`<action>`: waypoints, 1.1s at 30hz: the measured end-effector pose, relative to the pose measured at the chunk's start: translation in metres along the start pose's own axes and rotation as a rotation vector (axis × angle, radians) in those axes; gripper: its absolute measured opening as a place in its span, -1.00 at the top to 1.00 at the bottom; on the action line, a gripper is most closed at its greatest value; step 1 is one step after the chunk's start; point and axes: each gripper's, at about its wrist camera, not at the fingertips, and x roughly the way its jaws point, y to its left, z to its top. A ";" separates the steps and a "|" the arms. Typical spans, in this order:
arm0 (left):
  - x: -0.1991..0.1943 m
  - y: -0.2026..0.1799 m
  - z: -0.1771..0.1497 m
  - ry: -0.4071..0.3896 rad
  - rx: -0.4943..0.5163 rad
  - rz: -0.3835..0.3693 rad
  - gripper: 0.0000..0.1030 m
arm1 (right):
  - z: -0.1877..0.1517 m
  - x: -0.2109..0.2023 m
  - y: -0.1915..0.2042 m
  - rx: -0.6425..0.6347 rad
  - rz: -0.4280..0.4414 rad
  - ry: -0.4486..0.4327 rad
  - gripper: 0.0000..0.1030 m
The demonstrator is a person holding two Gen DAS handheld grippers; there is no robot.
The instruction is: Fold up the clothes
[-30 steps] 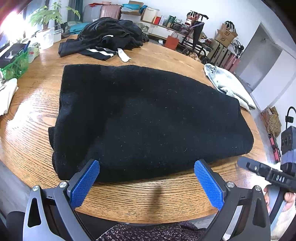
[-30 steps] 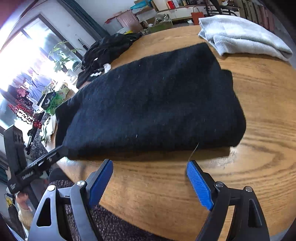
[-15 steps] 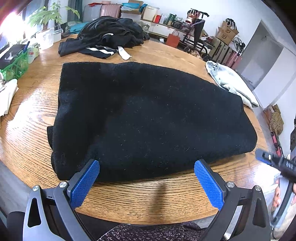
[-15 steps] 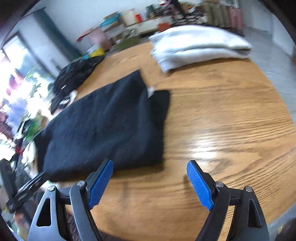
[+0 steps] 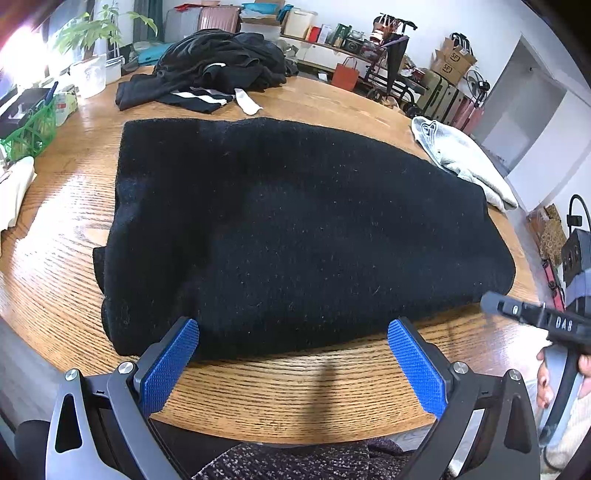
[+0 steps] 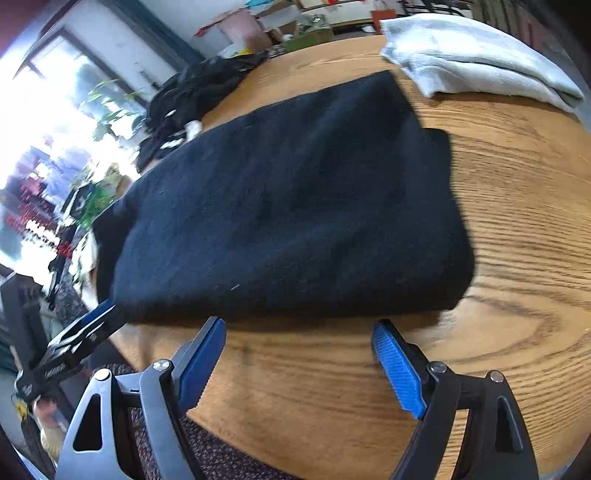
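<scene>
Lying flat at the middle of the round wooden table (image 5: pixel 303 373), a black knit garment (image 5: pixel 295 229) is folded into a thick rectangle, its near fold running along the table edge closest to the person and a lower layer showing past the top layer at both ends. Left gripper (image 5: pixel 293 349): blue-padded fingers spread wide, holding nothing, poised at the near fold with its left pad just touching or just short of the cloth; the view does not settle which. Right gripper (image 6: pixel 299 350): jaws likewise wide apart and empty, low over bare wood just beside the garment's near right corner; that view is somewhat motion-blurred. Beyond the garment, on the far right of the table: a folded pale grey garment (image 5: pixel 465 162), apart from the black one. At the far edge: a loose heap of dark clothes (image 5: pixel 218 70) with a white-striped piece at its front. Along the left rim: a green basket (image 5: pixel 27 131), a white container (image 5: pixel 90 75) and a leafy plant (image 5: pixel 92 27). Behind the table: shelves and cardboard boxes (image 5: pixel 452 62) against a white wall.
</scene>
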 end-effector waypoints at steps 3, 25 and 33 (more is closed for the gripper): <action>0.001 -0.001 0.000 0.004 0.007 0.006 -0.98 | 0.007 0.000 -0.012 0.043 -0.011 -0.007 -0.65; -0.021 0.010 -0.007 -0.101 -0.046 0.036 -0.98 | -0.010 0.017 0.037 0.016 0.077 -0.014 -0.62; -0.051 0.009 -0.012 -0.274 0.101 0.208 -0.97 | -0.004 0.037 0.066 -0.027 0.116 0.023 -0.56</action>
